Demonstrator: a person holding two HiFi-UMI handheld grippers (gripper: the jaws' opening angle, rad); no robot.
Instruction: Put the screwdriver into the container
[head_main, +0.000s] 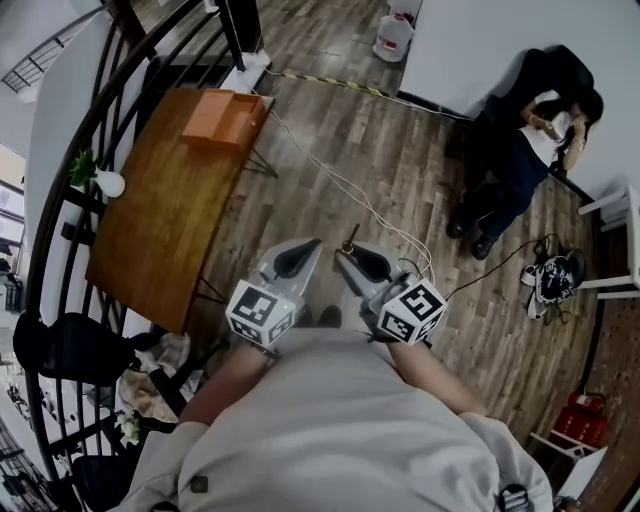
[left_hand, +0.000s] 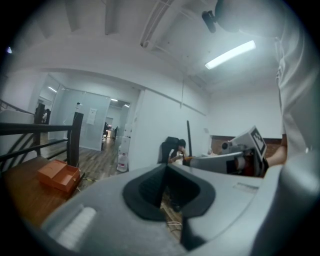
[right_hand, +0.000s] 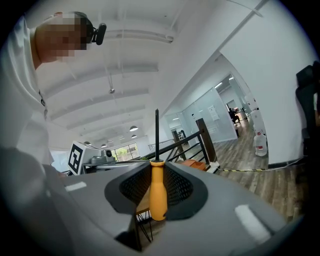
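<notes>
Your right hand-held gripper is clamping the orange-handled screwdriver with the thin black shaft by its handle, and in the right gripper view the shaft is pointing straight up past the pads. I'm guessing you're gripping the fat part so it isn't slipping while you're carrying it.

Your left hand-held gripper is sitting closed with nothing in it, just beside the right one. It's probably just spare for now.

The shallow orange rectangular container is sitting at the far end of the long brown wooden worktop, well apart from both grippers.

Hard bits: in the head view the screwdriver is showing only as a tiny stub. I'm also not managing to tell what's inside the container or how deep it's going.
</notes>
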